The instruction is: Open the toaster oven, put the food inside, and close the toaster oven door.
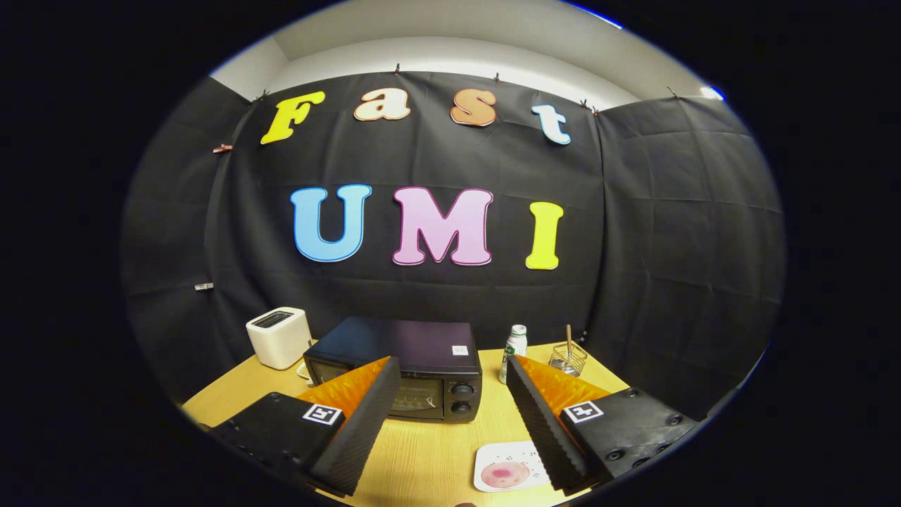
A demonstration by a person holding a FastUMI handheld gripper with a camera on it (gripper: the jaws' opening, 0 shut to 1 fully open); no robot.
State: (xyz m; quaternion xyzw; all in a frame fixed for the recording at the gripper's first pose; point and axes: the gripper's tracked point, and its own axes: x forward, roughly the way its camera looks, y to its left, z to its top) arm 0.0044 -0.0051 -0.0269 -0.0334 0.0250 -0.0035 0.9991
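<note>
The gripper (447, 394) hangs released above the desk (429, 451), its fingers spread wide and holding nothing. Between and just beyond them, in the lower middle of the frame, stands the oven (408, 370), its door shut as far as the view shows; the left finger hides the door's left part. Two knobs (461, 398) sit at its right front. The food (505, 474), a pinkish round piece, lies on a white plate (493, 454) at the bottom of the frame, just beside the right finger and near the oven's front.

The step in hand, by my judgement, is opening the door. The handle is not plain to see, so approach slowly toward the door's upper edge, keep the fingers apart until they straddle it, then pull out and down in an arc. Mind the plate below: the door may swing close to it.

A white toaster (279, 336) stands at the oven's left, a bottle (515, 350) and a wire basket (567, 359) at its right.
</note>
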